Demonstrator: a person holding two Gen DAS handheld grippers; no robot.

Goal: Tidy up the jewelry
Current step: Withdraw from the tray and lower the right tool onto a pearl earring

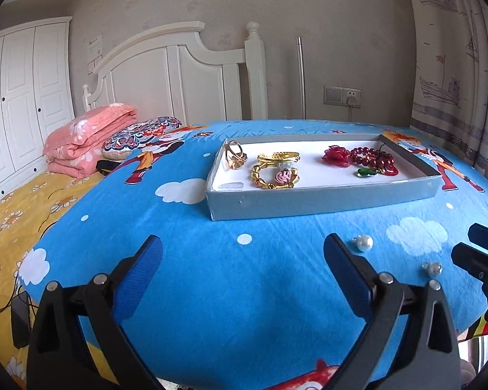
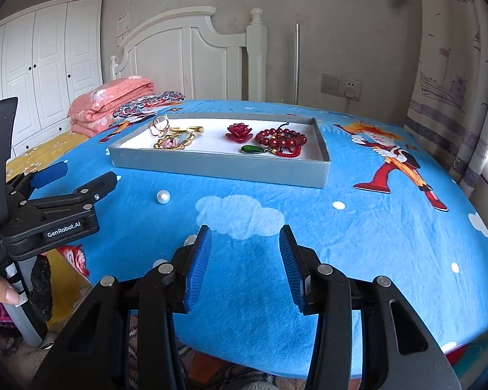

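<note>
A grey shallow tray (image 1: 322,199) (image 2: 218,169) sits on a blue cartoon cloth. It holds gold jewelry (image 1: 275,167) (image 2: 175,138) on the left and a red rose (image 1: 336,155) (image 2: 239,131), red bead bracelets (image 1: 372,157) (image 2: 281,139) and a green pendant (image 1: 363,172) (image 2: 250,149) on the right. Two pearl earrings lie loose on the cloth: one (image 1: 363,243) (image 2: 163,197) nearer the tray, one (image 1: 432,269) (image 2: 189,240) beside my right gripper's left finger. My left gripper (image 1: 244,260) (image 2: 89,175) is open wide and empty. My right gripper (image 2: 245,240) (image 1: 471,243) is open and empty.
The blue cloth (image 2: 358,227) covers a round table. A bed with a yellow sheet (image 1: 13,214), a folded pink quilt (image 1: 88,136) and a patterned pillow (image 1: 140,136) lies at the left. A white headboard (image 1: 185,74), wardrobe (image 1: 16,97) and curtain (image 1: 455,65) stand behind.
</note>
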